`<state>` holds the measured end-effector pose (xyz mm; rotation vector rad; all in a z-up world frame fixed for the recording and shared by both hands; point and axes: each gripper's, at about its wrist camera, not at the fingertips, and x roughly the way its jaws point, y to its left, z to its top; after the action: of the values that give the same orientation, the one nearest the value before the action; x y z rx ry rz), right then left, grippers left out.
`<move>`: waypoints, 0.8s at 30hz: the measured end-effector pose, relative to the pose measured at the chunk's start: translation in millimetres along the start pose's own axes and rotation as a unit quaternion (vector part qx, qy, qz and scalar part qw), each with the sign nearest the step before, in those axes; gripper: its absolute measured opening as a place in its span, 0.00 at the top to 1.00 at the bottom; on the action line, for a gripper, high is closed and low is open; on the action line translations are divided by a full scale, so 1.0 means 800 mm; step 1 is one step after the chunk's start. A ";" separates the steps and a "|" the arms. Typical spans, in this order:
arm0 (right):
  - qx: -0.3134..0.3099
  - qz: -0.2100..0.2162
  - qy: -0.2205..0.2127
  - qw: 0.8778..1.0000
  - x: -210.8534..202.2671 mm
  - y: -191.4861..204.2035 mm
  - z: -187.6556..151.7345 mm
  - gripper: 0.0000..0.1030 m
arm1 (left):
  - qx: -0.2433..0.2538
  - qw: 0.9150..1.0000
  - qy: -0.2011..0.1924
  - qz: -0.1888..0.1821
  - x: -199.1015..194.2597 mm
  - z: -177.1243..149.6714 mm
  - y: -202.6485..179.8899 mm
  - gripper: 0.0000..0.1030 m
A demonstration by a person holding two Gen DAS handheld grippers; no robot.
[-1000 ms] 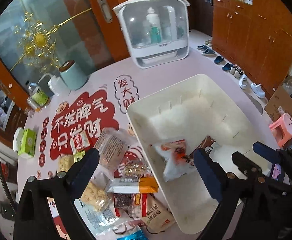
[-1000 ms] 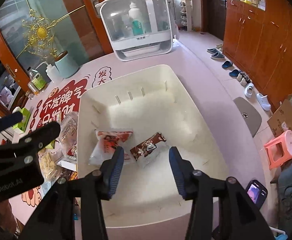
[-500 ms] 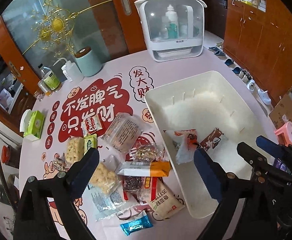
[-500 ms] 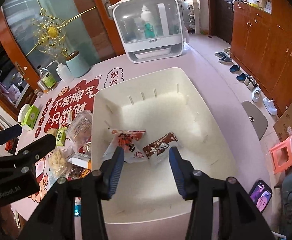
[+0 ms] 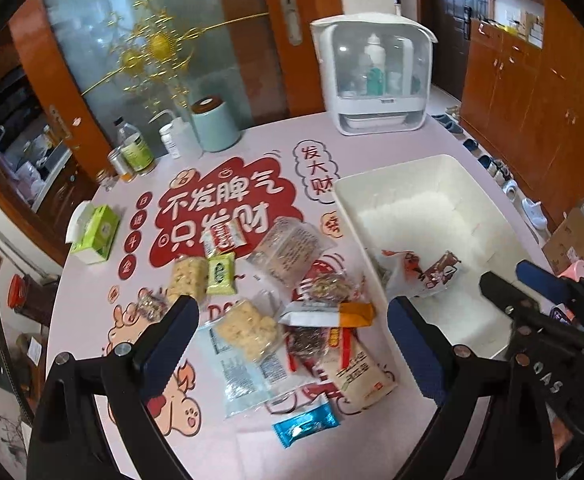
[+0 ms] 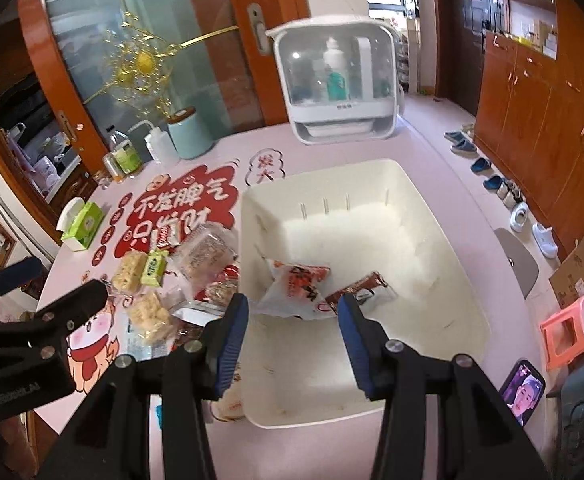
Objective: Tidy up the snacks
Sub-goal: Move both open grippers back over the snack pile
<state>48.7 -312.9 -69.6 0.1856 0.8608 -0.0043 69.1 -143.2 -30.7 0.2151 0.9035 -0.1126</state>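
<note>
A white bin point(image 5: 443, 168) point(image 6: 443, 240) stands on the pink table. Inside lie a white-and-red snack bag point(image 6: 295, 288) point(image 5: 401, 266) and a brown wrapped bar point(image 6: 357, 290) point(image 5: 439, 270). Several loose snacks lie left of the bin: an orange-ended packet point(image 5: 327, 314), a puffed-rice pack point(image 5: 248, 328), a blue bar point(image 5: 305, 426), a green pack point(image 5: 220, 274). My left gripper point(image 5: 292, 338) is open and empty, high above the snack pile. My right gripper point(image 6: 293, 338) is open and empty above the bin's near end.
A white cabinet with bottles point(image 5: 371, 76) stands at the table's far edge. A teal canister point(image 5: 214, 124), bottles point(image 5: 134, 150) and a green tissue box point(image 5: 94, 234) stand at the left. Wooden cupboards, shoes and a pink stool point(image 6: 569, 330) are on the right.
Both grippers have pulled back and upward from the bin, so more of the table shows. The left gripper has swung left over the snack pile. Both stay open.
</note>
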 end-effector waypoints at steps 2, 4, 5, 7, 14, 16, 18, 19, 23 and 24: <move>-0.004 0.000 -0.010 1.000 -0.008 0.009 0.002 0.54 | -0.010 1.000 -0.003 0.003 -0.006 -0.004 0.017 0.08; -0.009 -0.003 -0.021 1.000 -0.015 0.021 0.003 0.54 | -0.018 1.000 -0.010 0.006 -0.013 -0.008 0.035 0.08; -0.011 -0.004 -0.025 1.000 -0.019 0.026 0.004 0.54 | -0.021 1.000 -0.013 0.006 -0.016 -0.008 0.042 0.08; -0.014 -0.006 -0.033 0.999 -0.026 0.039 0.004 0.54 | -0.028 0.999 -0.020 0.004 -0.023 -0.010 0.061 0.08; -0.017 -0.022 -0.061 0.998 -0.052 0.092 0.006 0.54 | -0.042 0.998 -0.054 -0.004 -0.054 -0.022 0.131 0.08; -0.015 -0.026 -0.067 0.997 -0.058 0.108 0.007 0.54 | -0.044 0.997 -0.063 -0.004 -0.062 -0.027 0.156 0.08; -0.014 -0.032 -0.073 0.997 -0.064 0.126 0.008 0.54 | -0.045 0.997 -0.070 -0.002 -0.068 -0.032 0.182 0.07; -0.013 -0.035 -0.076 0.996 -0.068 0.136 0.008 0.54 | -0.045 0.996 -0.072 -0.002 -0.069 -0.036 0.198 0.07; -0.011 -0.046 -0.086 0.995 -0.076 0.172 0.005 0.46 | -0.047 0.996 -0.074 -0.004 -0.067 -0.048 0.249 0.06; -0.011 -0.050 -0.088 0.995 -0.077 0.180 0.003 0.43 | -0.048 0.996 -0.073 -0.006 -0.064 -0.051 0.259 0.06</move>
<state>21.2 -175.8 1.7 0.1191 0.6934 -0.1032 45.1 68.1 14.1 0.1106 0.7625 -0.0954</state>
